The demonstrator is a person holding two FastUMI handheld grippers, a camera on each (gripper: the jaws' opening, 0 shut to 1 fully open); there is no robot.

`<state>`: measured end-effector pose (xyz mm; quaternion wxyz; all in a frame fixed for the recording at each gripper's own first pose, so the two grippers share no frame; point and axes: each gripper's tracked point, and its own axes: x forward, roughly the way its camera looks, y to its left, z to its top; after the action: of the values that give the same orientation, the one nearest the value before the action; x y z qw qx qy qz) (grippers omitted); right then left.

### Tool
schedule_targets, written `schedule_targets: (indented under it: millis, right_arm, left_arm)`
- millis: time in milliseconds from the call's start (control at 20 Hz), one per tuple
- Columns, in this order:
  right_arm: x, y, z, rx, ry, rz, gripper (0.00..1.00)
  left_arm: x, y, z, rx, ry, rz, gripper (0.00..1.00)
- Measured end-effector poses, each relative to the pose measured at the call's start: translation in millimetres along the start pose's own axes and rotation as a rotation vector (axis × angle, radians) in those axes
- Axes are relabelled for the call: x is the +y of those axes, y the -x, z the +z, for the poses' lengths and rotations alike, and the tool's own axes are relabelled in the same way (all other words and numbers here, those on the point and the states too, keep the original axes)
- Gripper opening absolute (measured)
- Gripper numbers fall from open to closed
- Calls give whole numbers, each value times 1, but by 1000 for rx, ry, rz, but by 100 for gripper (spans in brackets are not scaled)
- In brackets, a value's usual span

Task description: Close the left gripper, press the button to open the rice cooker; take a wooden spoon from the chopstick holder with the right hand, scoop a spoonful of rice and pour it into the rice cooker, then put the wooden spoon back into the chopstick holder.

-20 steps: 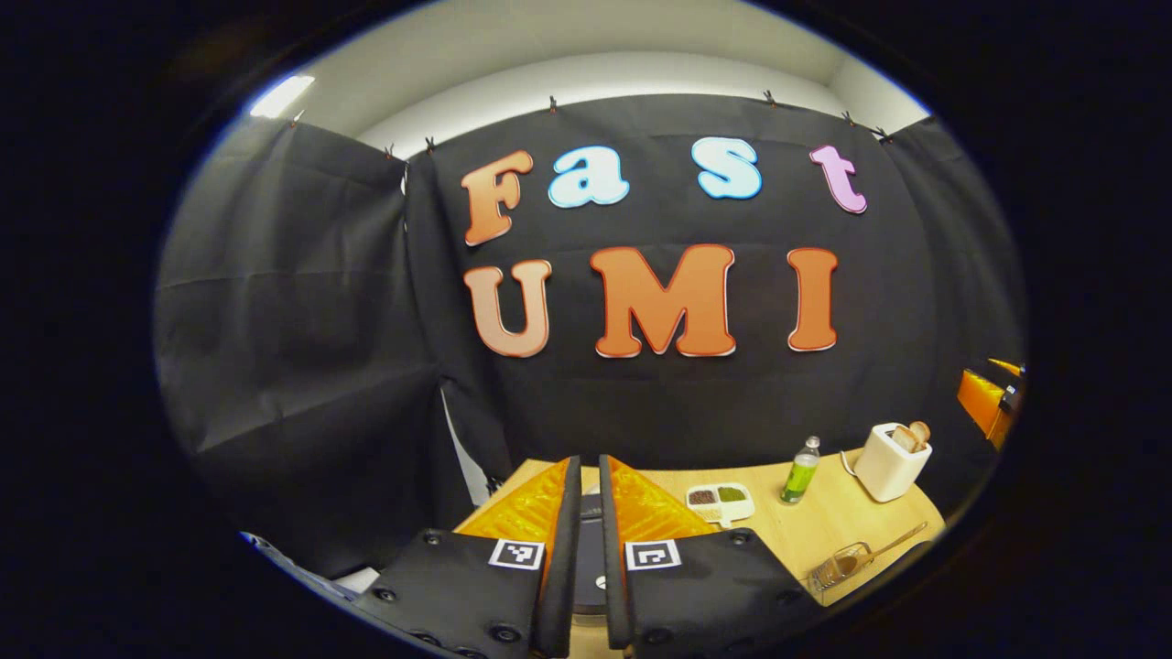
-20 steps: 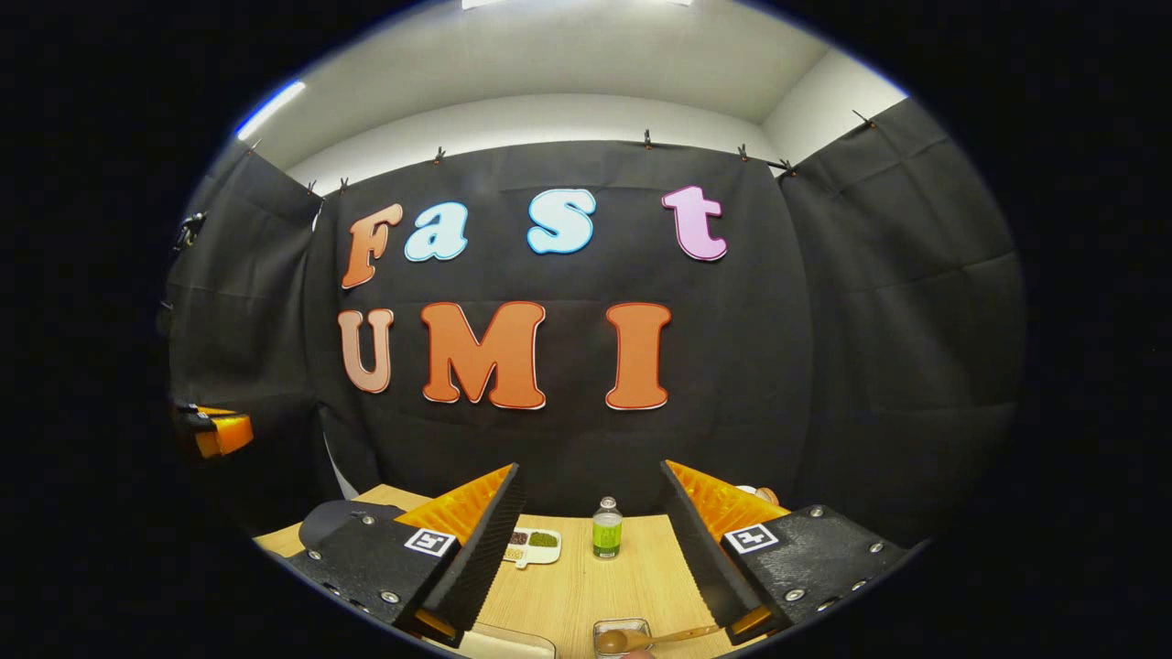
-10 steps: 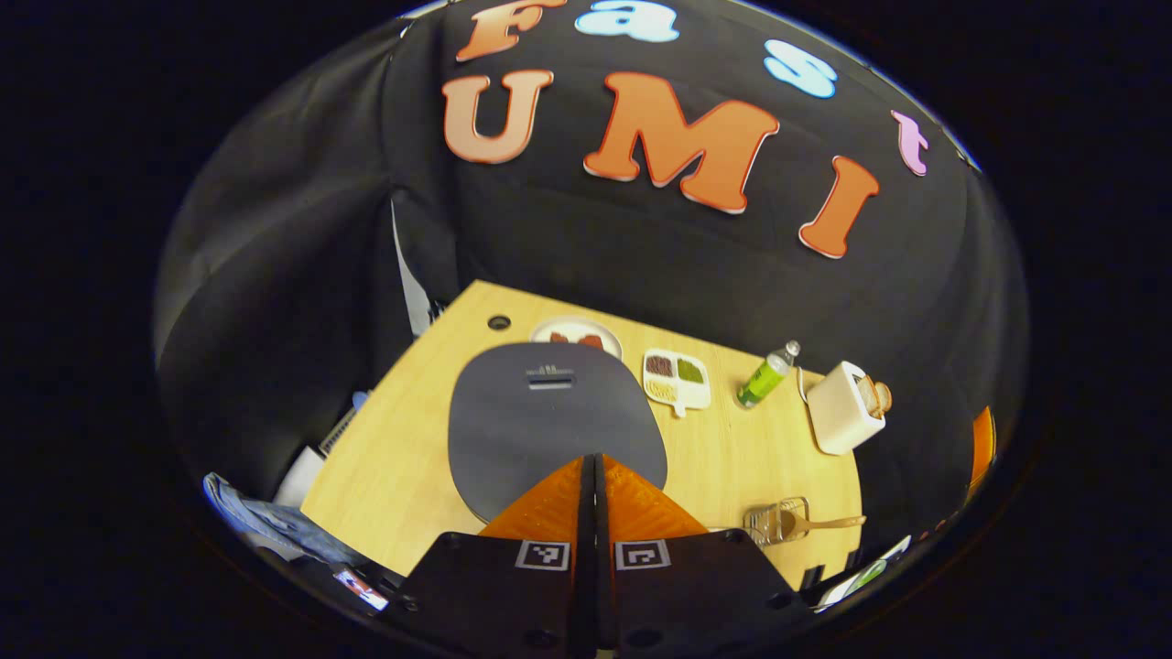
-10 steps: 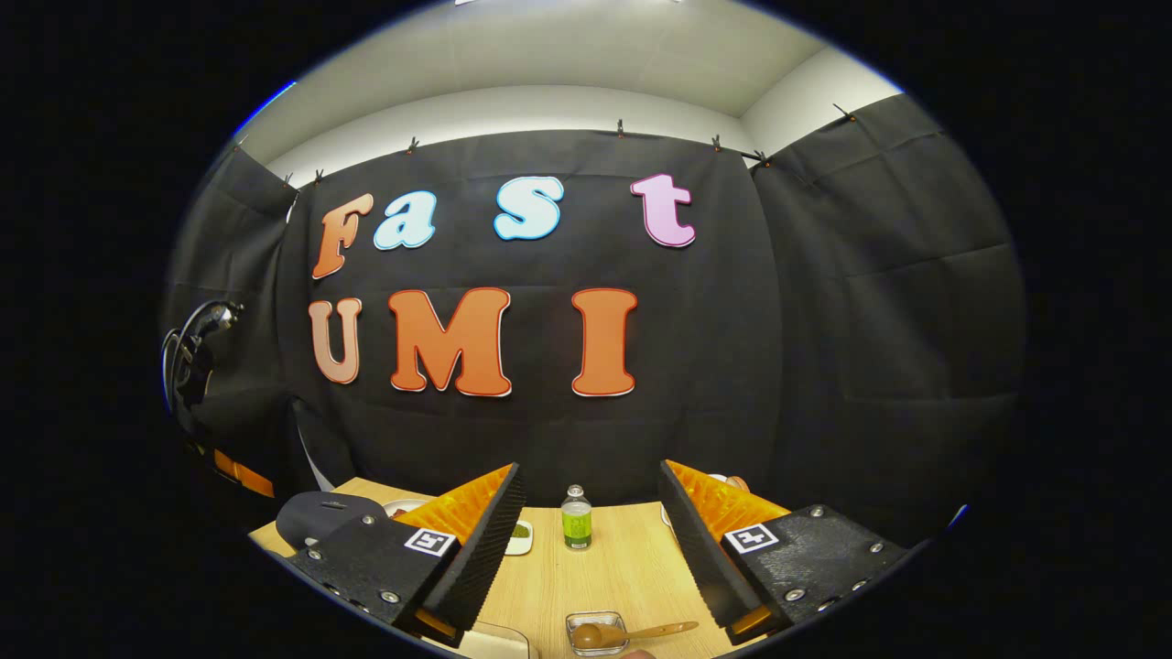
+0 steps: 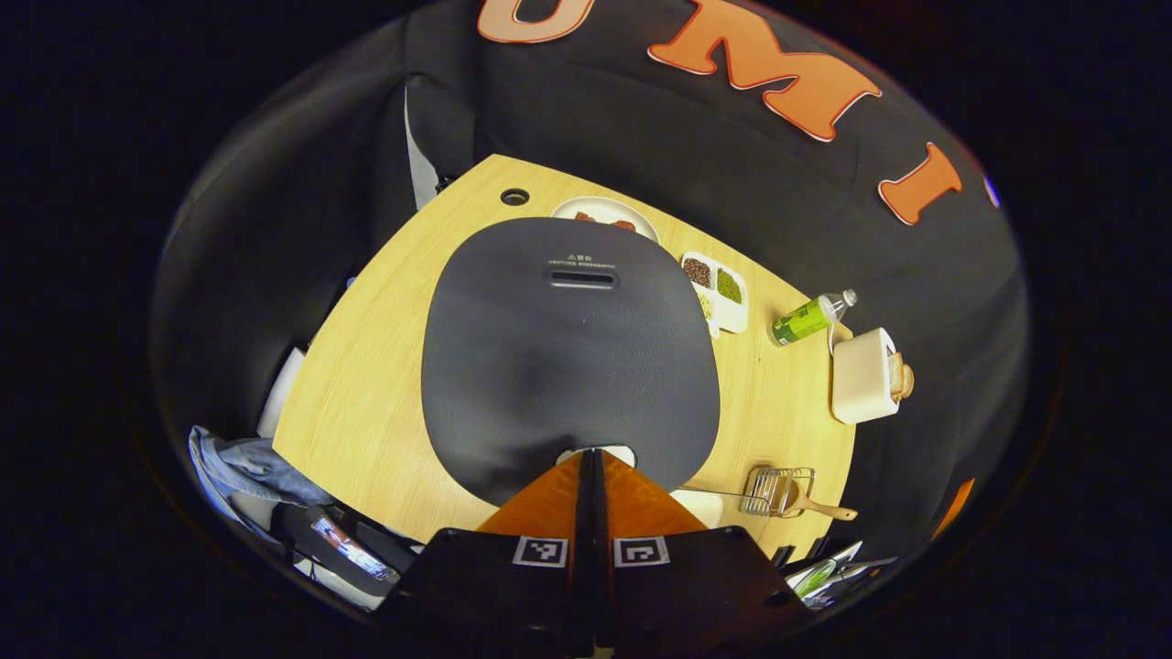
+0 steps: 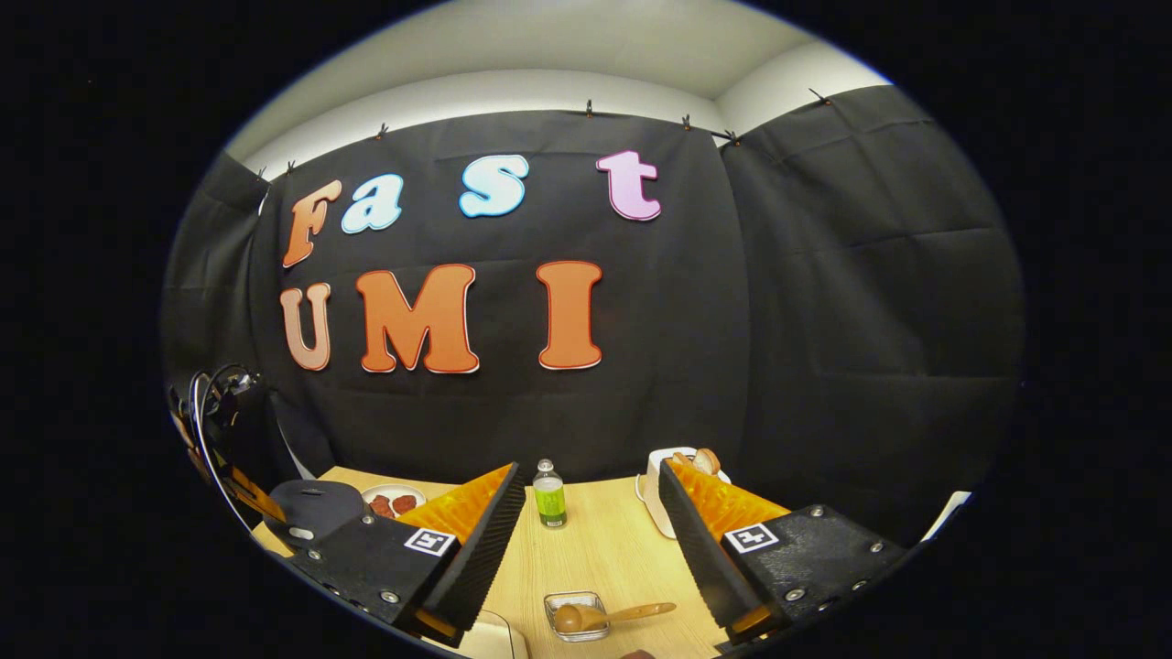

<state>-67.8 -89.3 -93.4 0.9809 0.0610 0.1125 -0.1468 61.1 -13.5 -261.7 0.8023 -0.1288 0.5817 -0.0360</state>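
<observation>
The dark grey rice cooker (image 5: 568,348) stands lid-down on the wooden table (image 5: 366,412), seen from above in the left gripper view. My left gripper (image 5: 593,455) is shut with nothing in it; its tips are at the small white button (image 5: 615,450) on the lid's near edge. The wire chopstick holder (image 5: 776,490) stands to the right with the wooden spoon (image 5: 819,506) lying in it. In the right gripper view my right gripper (image 6: 591,476) hangs open above the table, the holder (image 6: 575,615) and spoon (image 6: 609,613) below it, the cooker (image 6: 307,508) at far left.
Behind the cooker sit a plate of red pieces (image 5: 604,215), a divided dish of beans (image 5: 719,291), a lying green bottle (image 5: 806,320) and a white toaster (image 5: 865,375). A white container (image 5: 700,505) stands between cooker and holder. Cloth and clutter lie off the table's left edge.
My left gripper closed its small gap, tipped downward and came down to the cooker's front edge. The right gripper stayed open and drifted slightly, bringing the toaster and plate into view.
</observation>
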Motion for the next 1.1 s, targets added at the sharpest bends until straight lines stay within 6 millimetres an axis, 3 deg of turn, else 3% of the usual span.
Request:
schedule_targets:
  millis: [50,300,450,600,650,900,1100]
  right_arm:
    - [-2,1,-2,3,4,-8,91]
    - [-14,9,-10,20,30,-52,91]
    - [-20,10,-17,37,31,-74,91]
    - [-21,9,-28,70,23,-83,91]
    - [-21,8,-30,76,20,-85,91]
    - [-21,1,-46,109,14,-71,92]
    - [-20,-4,-78,205,-14,-39,92]
  left_arm:
    - [-1,-5,-3,23,15,-2,1]
    - [1,-26,-2,76,59,-1,5]
    - [1,-26,-4,93,55,0,8]
    - [2,-29,-4,101,55,19,2]
    - [3,-31,-4,98,53,28,5]
    - [1,-25,-3,81,36,31,2]
    - [-2,-11,-7,9,54,28,5]
